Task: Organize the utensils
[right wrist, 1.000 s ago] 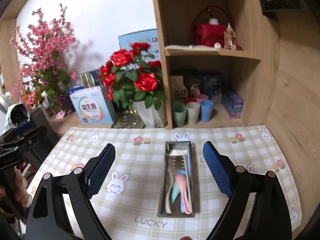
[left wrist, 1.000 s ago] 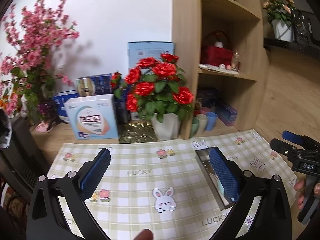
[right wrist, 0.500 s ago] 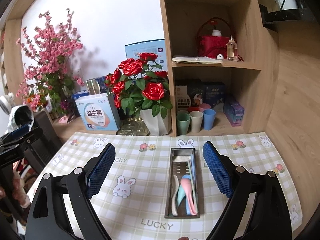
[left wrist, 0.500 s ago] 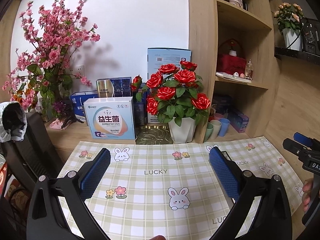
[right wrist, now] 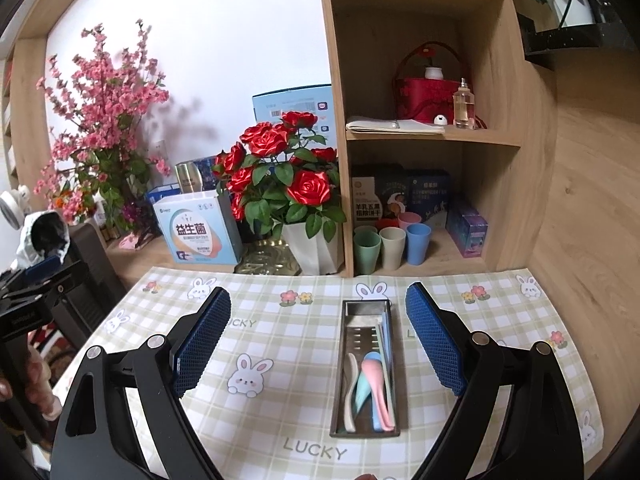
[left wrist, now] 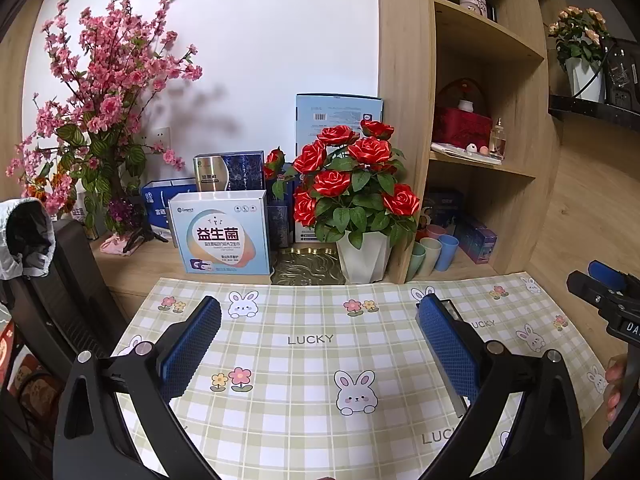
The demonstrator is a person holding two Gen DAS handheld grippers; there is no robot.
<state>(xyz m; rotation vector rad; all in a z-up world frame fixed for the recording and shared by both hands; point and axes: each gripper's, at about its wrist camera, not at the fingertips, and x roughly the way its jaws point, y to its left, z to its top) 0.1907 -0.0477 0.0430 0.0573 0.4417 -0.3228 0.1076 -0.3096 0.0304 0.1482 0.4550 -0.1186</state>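
Observation:
A long metal tray point(right wrist: 346, 354) lies on the checked mat point(right wrist: 280, 360) in the right wrist view. It holds several plastic spoons point(right wrist: 370, 382): white, light blue and pink. In the left wrist view only the tray's edge point(left wrist: 451, 310) shows behind my right finger. My right gripper point(right wrist: 318, 340) is open and empty, held above the mat with the tray between its fingers. My left gripper point(left wrist: 318, 346) is open and empty above the mat's middle. The right gripper also shows at the left wrist view's right edge point(left wrist: 608, 300).
A pot of red roses point(right wrist: 284, 196), a white box point(right wrist: 198, 230), a brass dish point(right wrist: 266, 260) and pink blossoms point(right wrist: 100, 120) stand behind the mat. A wooden shelf point(right wrist: 432, 136) holds cups point(right wrist: 390, 242), boxes and a red basket. A black chair point(left wrist: 60, 280) is at left.
Both grippers have drawn back and risen, so the views take in more of the mat and shelf. Both stay open. The tray and spoons have not moved.

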